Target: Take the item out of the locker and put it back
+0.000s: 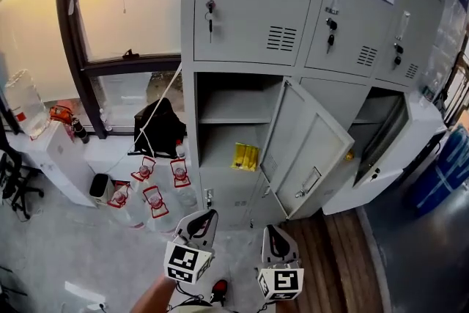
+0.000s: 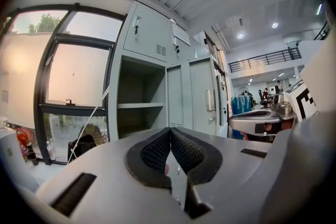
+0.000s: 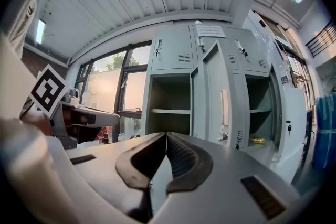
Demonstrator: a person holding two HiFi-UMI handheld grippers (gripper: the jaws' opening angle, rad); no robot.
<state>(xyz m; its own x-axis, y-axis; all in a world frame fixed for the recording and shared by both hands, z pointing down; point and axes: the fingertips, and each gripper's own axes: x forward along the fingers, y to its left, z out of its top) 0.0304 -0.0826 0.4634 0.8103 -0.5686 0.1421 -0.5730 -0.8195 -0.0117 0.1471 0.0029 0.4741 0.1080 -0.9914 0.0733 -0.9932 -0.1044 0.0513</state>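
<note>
So both grippers are empty right now. The left gripper (image 1: 207, 218) has its fingers (image 2: 155, 152) clenched tip to tip with nothing between them, and it's the same for the right gripper (image 1: 272, 232): its fingers (image 3: 185, 157) are squeezed together on nothing. Both hang low in front of the grey locker (image 1: 249, 4), well apart from it.

The yellow item (image 1: 245, 156) sits inside the open lower-left compartment, on its floor, under the shelf (image 1: 234, 119). The compartment's door (image 1: 311, 150) is swung wide open to the right. The next compartment over is open too, with a small yellowish thing (image 3: 257, 140) inside that I can't make out.

On the floor left of the locker are some clear water jugs (image 1: 154, 200) with red handles, and a black bag (image 1: 157, 124) by the window.
</note>
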